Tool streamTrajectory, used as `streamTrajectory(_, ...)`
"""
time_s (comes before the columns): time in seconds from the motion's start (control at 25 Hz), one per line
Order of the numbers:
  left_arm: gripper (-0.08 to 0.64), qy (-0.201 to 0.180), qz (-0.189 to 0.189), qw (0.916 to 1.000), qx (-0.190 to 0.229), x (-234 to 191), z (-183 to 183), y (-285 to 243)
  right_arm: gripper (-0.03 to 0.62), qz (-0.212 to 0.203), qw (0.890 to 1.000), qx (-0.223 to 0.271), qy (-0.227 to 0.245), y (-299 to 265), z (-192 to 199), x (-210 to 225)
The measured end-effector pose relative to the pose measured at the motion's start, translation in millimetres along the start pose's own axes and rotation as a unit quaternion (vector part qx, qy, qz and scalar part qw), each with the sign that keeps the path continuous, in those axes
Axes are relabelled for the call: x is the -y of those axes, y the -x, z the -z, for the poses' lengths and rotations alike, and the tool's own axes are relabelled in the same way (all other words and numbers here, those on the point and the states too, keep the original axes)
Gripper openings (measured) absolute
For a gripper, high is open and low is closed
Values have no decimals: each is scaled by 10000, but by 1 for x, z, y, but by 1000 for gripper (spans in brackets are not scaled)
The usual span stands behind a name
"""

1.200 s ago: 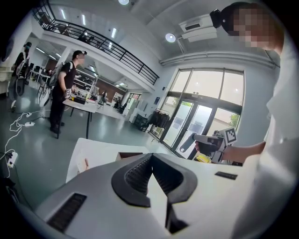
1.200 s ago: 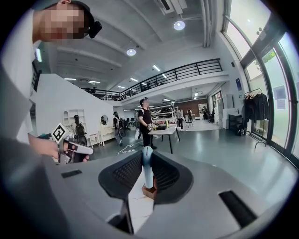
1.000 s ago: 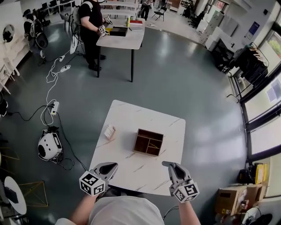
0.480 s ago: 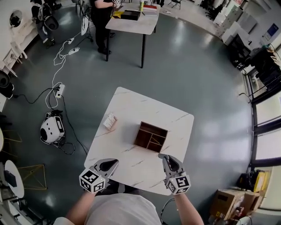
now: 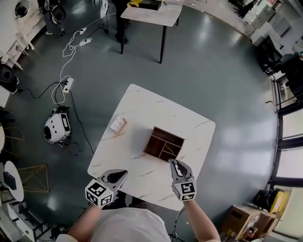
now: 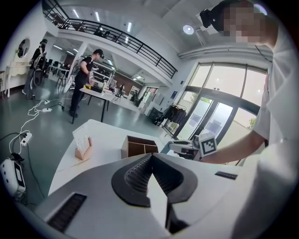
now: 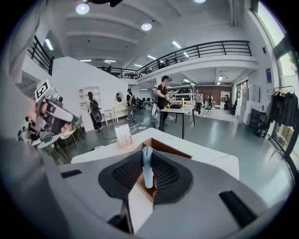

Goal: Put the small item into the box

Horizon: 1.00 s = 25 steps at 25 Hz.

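A brown wooden box (image 5: pixel 150 141) with inner dividers stands near the middle of the white marble table (image 5: pixel 142 106). My right gripper (image 5: pixel 174 164) hovers at the box's near edge, shut on a small thin pale-blue item (image 7: pixel 147 167) that stands upright between its pads. Just beyond that item, the right gripper view shows the box (image 7: pixel 169 148). My left gripper (image 5: pixel 123 174) sits over the table's near-left edge with its jaws shut and nothing in them. In the left gripper view its jaws (image 6: pixel 150 161) point towards the box (image 6: pixel 139 146) and the right gripper (image 6: pixel 181 146).
A small pink holder with a white card (image 5: pixel 118 124) stands on the table left of the box. On the floor to the left lie a white device (image 5: pixel 56 128) and cables. Another table (image 5: pixel 154 10) stands far back, and cardboard boxes (image 5: pixel 242 220) sit at the lower right.
My right gripper has moved forward and left, up to the box's near edge, still holding the item. The left gripper has hardly moved. The head view has shifted towards the table.
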<state>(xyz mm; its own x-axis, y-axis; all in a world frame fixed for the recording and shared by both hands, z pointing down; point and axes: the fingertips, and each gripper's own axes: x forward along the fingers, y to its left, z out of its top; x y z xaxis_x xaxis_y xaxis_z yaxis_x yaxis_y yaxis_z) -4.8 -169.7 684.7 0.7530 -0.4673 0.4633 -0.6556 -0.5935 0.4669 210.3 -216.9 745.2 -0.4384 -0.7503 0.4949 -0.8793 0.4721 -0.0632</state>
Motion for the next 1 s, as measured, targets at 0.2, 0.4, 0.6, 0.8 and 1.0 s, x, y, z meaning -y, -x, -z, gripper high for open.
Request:
streamTrajectory(0.2, 14, 142, -78, 9999, -52, -3, 10, -6, 81, -109, 9997, -214, 21, -29, 23, 0)
streamTrajectory(0.4, 14, 238, -125, 9995, -150, -10, 17, -11, 81, -198, 9985, -321, 406, -58, 40, -10)
streamTrajectory(0.6, 14, 280, -155, 9993, -215, -14, 22, -12, 81, -201, 9959, -526, 705, -75, 64, -18)
streamTrajectory(0.8, 14, 357, -203, 9988, -275, -21, 29, -8, 81, -236, 9946, -601, 811, -80, 75, -24)
streamTrajectory(1.0, 14, 374, -197, 9986, -304, -23, 32, -8, 138, -301, 9951, -695, 629, -82, 83, -27)
